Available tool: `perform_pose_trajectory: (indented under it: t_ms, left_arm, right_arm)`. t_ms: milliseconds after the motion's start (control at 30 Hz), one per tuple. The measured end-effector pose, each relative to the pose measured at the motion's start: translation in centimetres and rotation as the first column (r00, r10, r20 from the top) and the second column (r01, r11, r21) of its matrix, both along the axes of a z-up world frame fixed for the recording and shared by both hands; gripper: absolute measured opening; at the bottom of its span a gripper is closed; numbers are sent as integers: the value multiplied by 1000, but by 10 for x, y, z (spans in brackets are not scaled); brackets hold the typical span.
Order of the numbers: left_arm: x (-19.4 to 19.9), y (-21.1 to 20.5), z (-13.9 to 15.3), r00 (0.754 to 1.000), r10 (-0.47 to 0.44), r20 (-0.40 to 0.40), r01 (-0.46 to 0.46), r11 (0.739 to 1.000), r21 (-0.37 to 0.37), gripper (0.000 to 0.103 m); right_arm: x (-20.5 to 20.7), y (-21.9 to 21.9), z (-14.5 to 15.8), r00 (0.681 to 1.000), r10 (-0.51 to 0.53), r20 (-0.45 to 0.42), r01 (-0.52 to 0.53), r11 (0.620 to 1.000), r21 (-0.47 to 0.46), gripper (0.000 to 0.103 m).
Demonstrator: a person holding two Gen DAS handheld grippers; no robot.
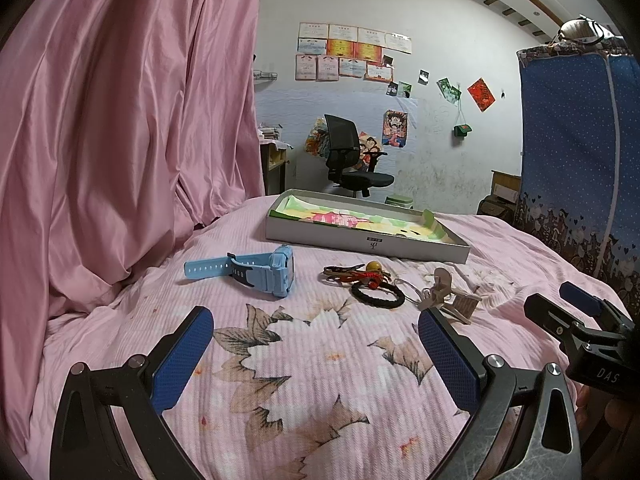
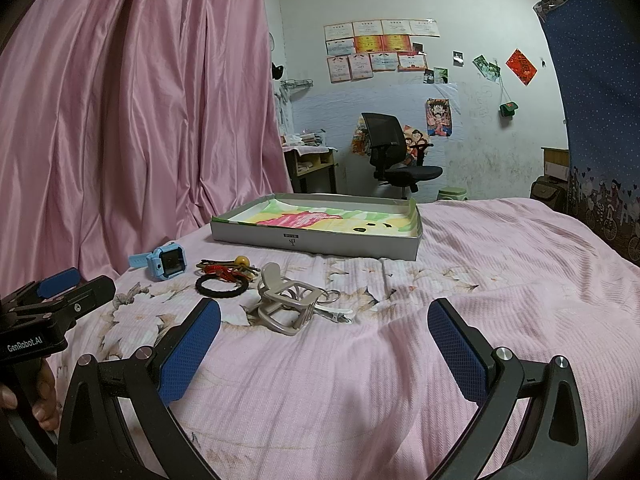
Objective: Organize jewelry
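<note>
Left gripper (image 1: 316, 360) low in the frame, jaws spread wide with nothing between them, just the pink flowered bedspread (image 1: 320, 400) showing through the gap. Right gripper (image 2: 324, 344) the same story in its own view: jaws wide apart, empty, hovering over the bed. Each gripper peeks into the other's view at the edge. Just beyond the jaws, mid-frame, the jewelry lies in a loose row on the bedspread: a light blue watch (image 1: 260, 270) at the left, then a red-and-brown corded bracelet with a yellow bead (image 1: 360, 272), a black braided ring-shaped band (image 1: 378, 294) touching it, and a beige hair claw clip (image 2: 286, 304) at the right. Behind them, centre frame, sits a shallow grey open box (image 1: 366, 240) with a colourful lining. Pink curtain (image 1: 120, 120) fills the left.
</note>
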State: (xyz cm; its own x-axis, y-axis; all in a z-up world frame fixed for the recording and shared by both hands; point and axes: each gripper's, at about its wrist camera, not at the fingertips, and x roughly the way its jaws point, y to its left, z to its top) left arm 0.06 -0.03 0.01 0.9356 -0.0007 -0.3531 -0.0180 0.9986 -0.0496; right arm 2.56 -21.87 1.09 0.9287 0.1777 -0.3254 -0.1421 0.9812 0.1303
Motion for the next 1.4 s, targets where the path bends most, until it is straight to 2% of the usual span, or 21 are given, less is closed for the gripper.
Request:
perform_pose_trajectory:
  t_ms: [1400]
  left_arm:
    - [0,0,0,1000,4,-2,-4,1000,3,103]
  right_arm:
    - [1,1,3,1000,6,-21,-6,1000,4,102]
